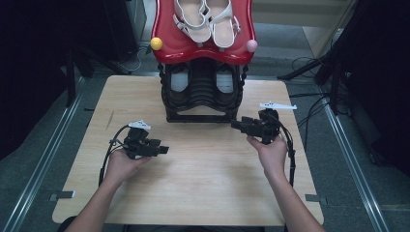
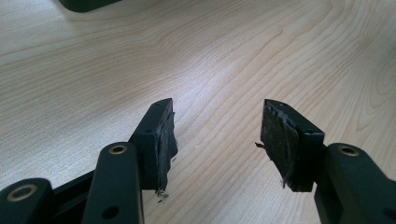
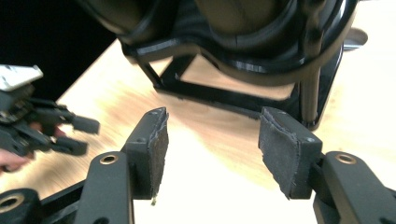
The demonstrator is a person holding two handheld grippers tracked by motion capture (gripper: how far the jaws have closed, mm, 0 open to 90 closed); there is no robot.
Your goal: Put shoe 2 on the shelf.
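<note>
A black shoe rack (image 1: 202, 99) with a red top shelf (image 1: 170, 46) stands at the back of the wooden table (image 1: 203, 169). A pair of white sandals (image 1: 205, 20) lies on the red shelf, and dark shoes (image 1: 180, 79) sit on the tier below. My left gripper (image 1: 162, 149) rests low over the table's left half, open, with bare wood between its pads (image 2: 218, 112). My right gripper (image 1: 236, 124) is open too, hanging near the rack's right front corner and aimed at the rack's base (image 3: 215, 116). In the right gripper view the left gripper (image 3: 79, 135) is at far left.
A yellow ball (image 1: 156, 43) and a pink ball (image 1: 251, 46) cap the red shelf's front corners. Cables (image 1: 309, 104) and dark stands lie on the floor to the right of the table. Metal rails (image 1: 43, 159) run along both sides.
</note>
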